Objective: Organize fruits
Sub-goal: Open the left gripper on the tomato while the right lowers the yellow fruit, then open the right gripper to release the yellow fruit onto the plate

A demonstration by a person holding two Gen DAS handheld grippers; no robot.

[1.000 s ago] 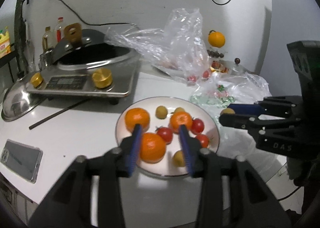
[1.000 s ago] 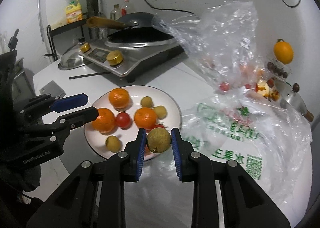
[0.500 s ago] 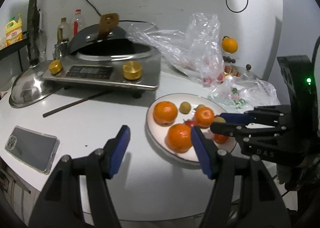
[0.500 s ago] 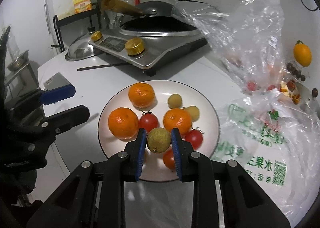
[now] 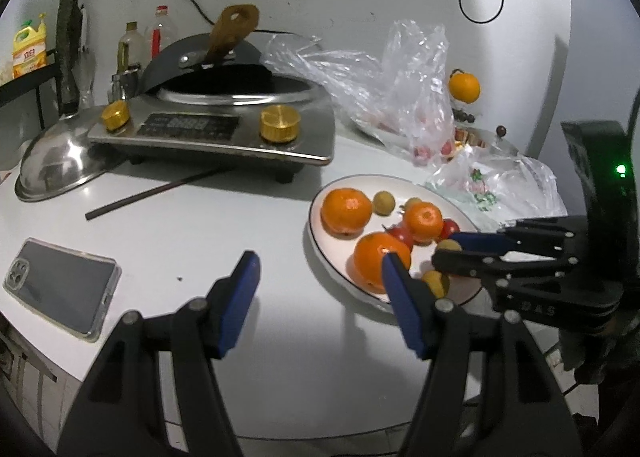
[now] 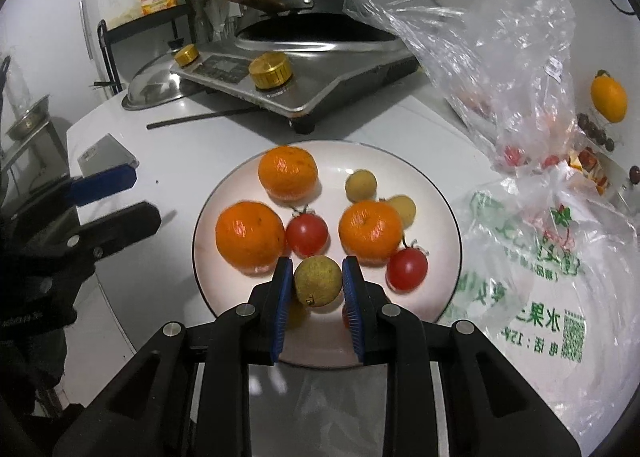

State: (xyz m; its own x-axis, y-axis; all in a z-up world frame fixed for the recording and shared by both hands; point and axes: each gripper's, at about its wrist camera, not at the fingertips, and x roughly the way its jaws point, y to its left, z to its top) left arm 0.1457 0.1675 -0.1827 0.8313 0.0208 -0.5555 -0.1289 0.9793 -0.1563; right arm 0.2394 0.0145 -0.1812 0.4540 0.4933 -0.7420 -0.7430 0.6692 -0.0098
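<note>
While the right claw (image 6: 318, 284) hovers clenched on a longan (image 6: 318, 281) over the plate's (image 6: 440, 193) six o'clock edge, seemingly to deposit it, the left claw (image 5: 316, 289) hangs released over the counter (image 5: 168, 225) at nine o'clock.

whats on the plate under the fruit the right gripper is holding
Under the held fruit, the plate shows a yellowish fruit and something red, both largely hidden by the right gripper.

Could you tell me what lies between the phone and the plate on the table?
Only bare white tabletop lies between the phone and the plate, as the left wrist view shows; the open left gripper hangs over it.
</note>
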